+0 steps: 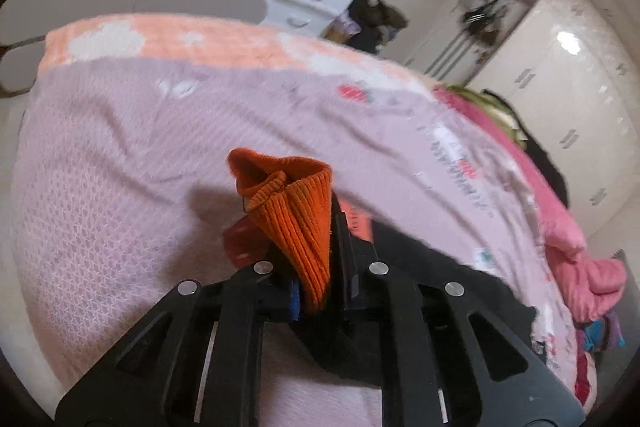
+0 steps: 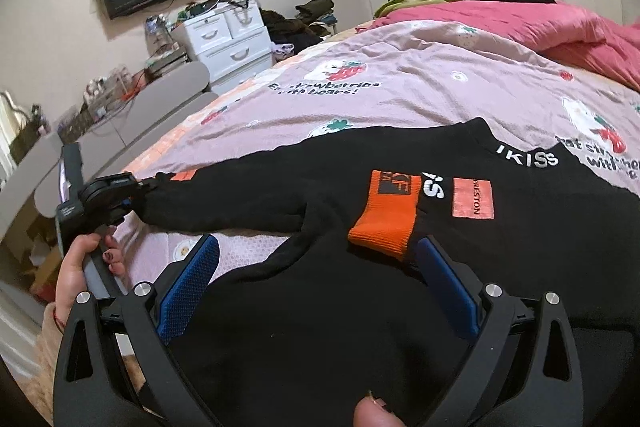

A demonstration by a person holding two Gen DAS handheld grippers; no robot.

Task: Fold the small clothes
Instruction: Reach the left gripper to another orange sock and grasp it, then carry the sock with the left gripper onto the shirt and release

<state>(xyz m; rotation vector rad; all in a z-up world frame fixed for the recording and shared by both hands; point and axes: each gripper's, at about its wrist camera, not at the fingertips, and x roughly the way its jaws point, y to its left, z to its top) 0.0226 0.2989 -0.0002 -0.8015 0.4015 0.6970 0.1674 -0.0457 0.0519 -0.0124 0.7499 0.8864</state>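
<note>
The black top [image 2: 400, 227] lies spread on the bed [image 2: 420, 79], its front up with the orange patch [image 2: 472, 203] showing; one sleeve already lies across the chest, its orange cuff [image 2: 384, 215] resting just beside that patch; so I judge the fold begun but far from done. The left gripper [image 1: 308, 227] is clenched on the other orange cuff [image 1: 292, 211], which bunches up between its fingers; in the right wrist view that gripper [image 2: 138, 193] sits at the end of the outstretched sleeve [image 2: 224, 205], near the bed's left edge, with a hand [image 2: 80, 267] on its handle. The right gripper [image 2: 316, 269] stands released, its blue pads [image 2: 188, 287] wide apart over the top's body, the folded cuff between the fingers but ungripped. Left to do, by my reckoning: bring this second sleeve in, then fold the body.

Room: the sheet beyond the collar is bare and wide; a pink quilt [image 2: 540, 23] is heaped at the far right, well apart from the top; the left sleeve end is close to the bed's edge, so an inward sweep is the open path.
</note>
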